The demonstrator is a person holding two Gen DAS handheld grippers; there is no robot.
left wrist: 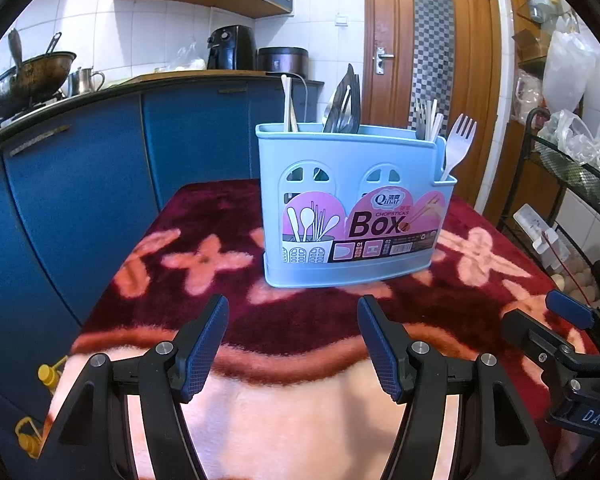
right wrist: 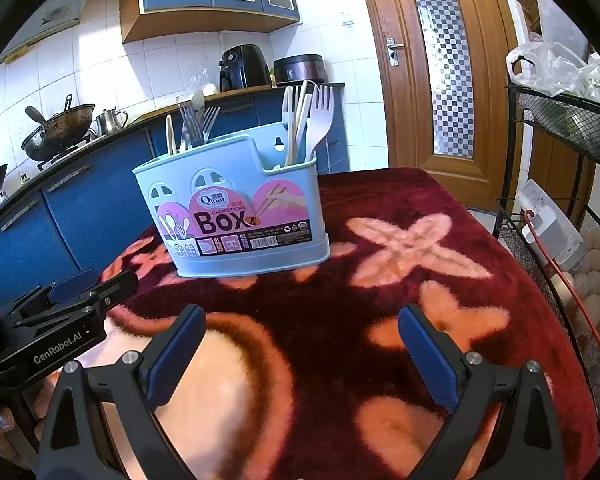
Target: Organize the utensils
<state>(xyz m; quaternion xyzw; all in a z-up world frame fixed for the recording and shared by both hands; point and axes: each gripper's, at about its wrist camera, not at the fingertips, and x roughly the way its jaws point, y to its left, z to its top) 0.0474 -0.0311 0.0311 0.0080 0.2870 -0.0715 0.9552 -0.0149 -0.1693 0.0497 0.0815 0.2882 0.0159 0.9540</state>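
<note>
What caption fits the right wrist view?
Open right tool facing a blue chopsticks box of forks and chopsticks on a floral blanket.

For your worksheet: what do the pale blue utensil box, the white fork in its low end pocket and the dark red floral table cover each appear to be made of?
Pale blue utensil box: likely moulded plastic, smooth with a slight sheen and cut-out windows. White fork: probably plastic, matte and opaque white. Dark red floral table cover: plush fabric with fuzzy pile.
</note>
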